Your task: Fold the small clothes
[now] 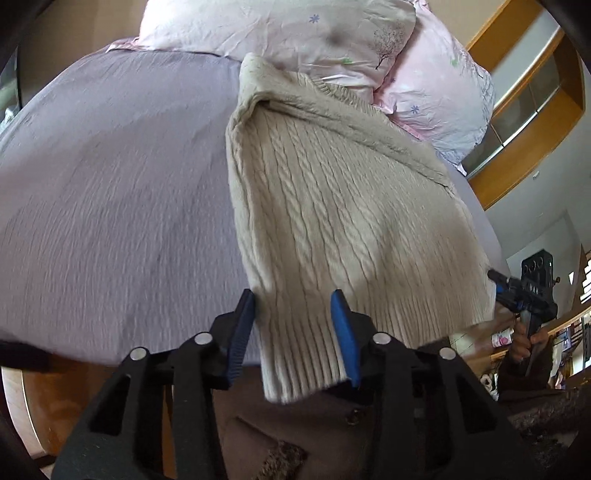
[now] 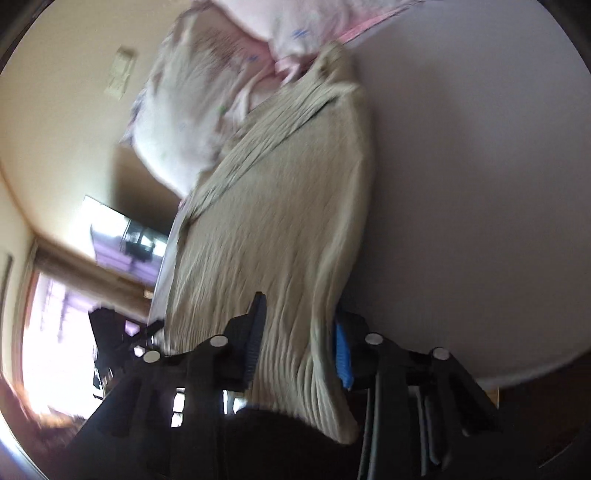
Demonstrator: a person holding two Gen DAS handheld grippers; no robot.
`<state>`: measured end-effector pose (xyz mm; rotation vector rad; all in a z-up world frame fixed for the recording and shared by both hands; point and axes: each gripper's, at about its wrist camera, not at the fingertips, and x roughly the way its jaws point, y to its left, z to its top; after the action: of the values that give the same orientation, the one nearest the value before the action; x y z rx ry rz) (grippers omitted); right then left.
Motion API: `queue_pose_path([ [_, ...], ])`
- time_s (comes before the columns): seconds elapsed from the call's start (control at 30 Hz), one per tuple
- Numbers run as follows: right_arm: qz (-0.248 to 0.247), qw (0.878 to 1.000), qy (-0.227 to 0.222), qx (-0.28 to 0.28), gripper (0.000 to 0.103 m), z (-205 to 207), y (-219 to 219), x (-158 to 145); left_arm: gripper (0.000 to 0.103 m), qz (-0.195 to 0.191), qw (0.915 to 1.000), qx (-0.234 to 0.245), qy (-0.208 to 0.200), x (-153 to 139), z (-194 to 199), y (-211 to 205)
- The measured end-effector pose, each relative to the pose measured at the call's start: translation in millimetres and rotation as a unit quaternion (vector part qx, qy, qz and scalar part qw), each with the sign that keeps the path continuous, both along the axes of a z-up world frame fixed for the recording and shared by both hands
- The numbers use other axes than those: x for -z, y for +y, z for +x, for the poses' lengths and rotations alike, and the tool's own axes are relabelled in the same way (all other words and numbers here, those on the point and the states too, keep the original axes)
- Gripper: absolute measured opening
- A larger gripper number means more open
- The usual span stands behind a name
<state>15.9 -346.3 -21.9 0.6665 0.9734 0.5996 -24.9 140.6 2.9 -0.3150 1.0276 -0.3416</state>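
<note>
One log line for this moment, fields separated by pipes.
left gripper: fingers straddle sweater hem | right gripper: same | sweater on bed, by pillows

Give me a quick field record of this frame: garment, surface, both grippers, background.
garment: beige cable-knit sweater, partly folded, ribbed hem toward the cameras
surface: lilac bedsheet
left gripper: at one hem corner, hem between its fingers, a visible gap on one side
right gripper: at the other hem corner, knit fills the gap between its fingers
background: pink floral pillows touching the sweater's far end
image quality: right wrist view motion-blurred
</note>
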Motion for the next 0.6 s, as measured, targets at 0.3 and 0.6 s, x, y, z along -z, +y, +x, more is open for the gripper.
queue_pose_path([
  [0.3,0.039,0.997,-0.067,-0.03,0.008,14.3,22.0,-39.2,0.009,0.018,0.9998,-0.003,0.013,0.2,10.8,-7.7],
  [0.6,0.076,0.982,-0.162,0.058,0.007,130.4,8.0,-119.2,0.008,-0.038,0.9947,-0.032,-0.09,-57.0,113.9,8.7],
])
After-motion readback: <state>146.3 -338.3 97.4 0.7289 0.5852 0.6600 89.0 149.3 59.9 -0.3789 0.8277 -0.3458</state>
